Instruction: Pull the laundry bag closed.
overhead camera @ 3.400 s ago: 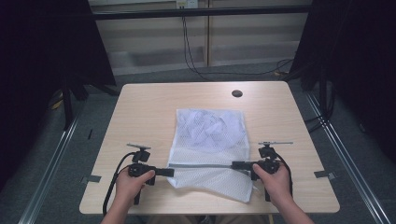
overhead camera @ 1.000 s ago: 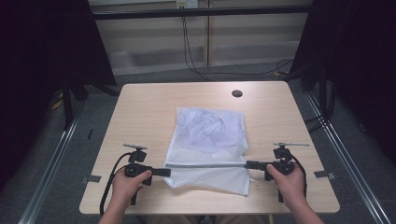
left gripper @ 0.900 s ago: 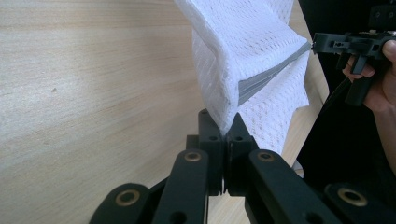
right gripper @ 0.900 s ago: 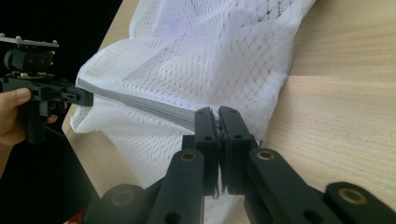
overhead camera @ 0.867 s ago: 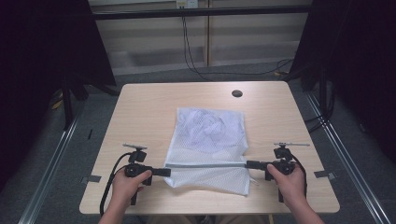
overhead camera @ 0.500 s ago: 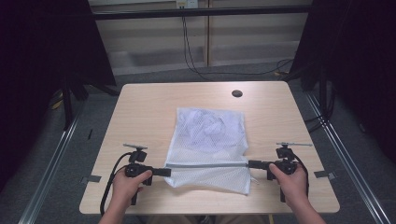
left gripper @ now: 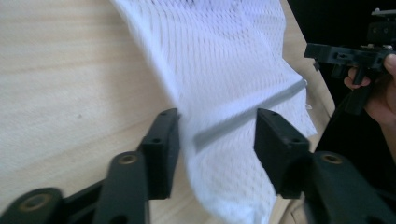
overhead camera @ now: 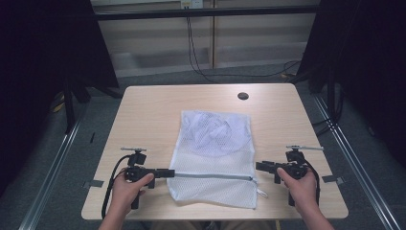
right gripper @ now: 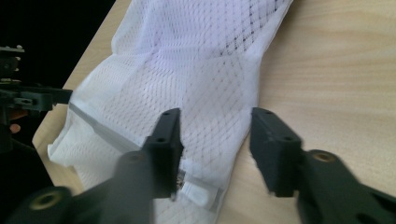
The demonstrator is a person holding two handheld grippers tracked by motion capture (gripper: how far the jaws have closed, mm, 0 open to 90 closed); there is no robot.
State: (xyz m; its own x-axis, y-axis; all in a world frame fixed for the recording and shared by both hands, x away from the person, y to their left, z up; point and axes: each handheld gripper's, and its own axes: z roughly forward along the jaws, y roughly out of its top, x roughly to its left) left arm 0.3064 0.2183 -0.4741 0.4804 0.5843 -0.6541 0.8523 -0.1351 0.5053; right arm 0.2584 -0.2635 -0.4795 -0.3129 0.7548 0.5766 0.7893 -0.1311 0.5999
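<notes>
A white mesh laundry bag [overhead camera: 215, 143] lies flat on the wooden table [overhead camera: 143, 110], its grey zipper [overhead camera: 210, 176] running across near the front edge. My left gripper [overhead camera: 168, 172] sits at the zipper's left end. Its jaws have just been opening, and the bag's edge [left gripper: 233, 84] and zipper end [left gripper: 205, 137] lie loose between them in the left gripper [left gripper: 215, 119] view. My right gripper [overhead camera: 258, 166] is at the zipper's right end, and its jaws have also just been opening. The right gripper [right gripper: 215, 116] stands over the bag's corner [right gripper: 219, 126], near the white zipper tab [right gripper: 201, 193], without pressing it.
A dark round grommet [overhead camera: 243, 96] sits at the table's far edge. Cables [overhead camera: 201, 62] trail on the floor behind. Metal rails [overhead camera: 354, 163] run along both sides of the table. Bare wood lies left and right of the bag.
Both grippers' jaws have opened and let go of the zipper ends. The zipper line, stretched taut before, now rests slack on the table. The hands have stayed where they were.
</notes>
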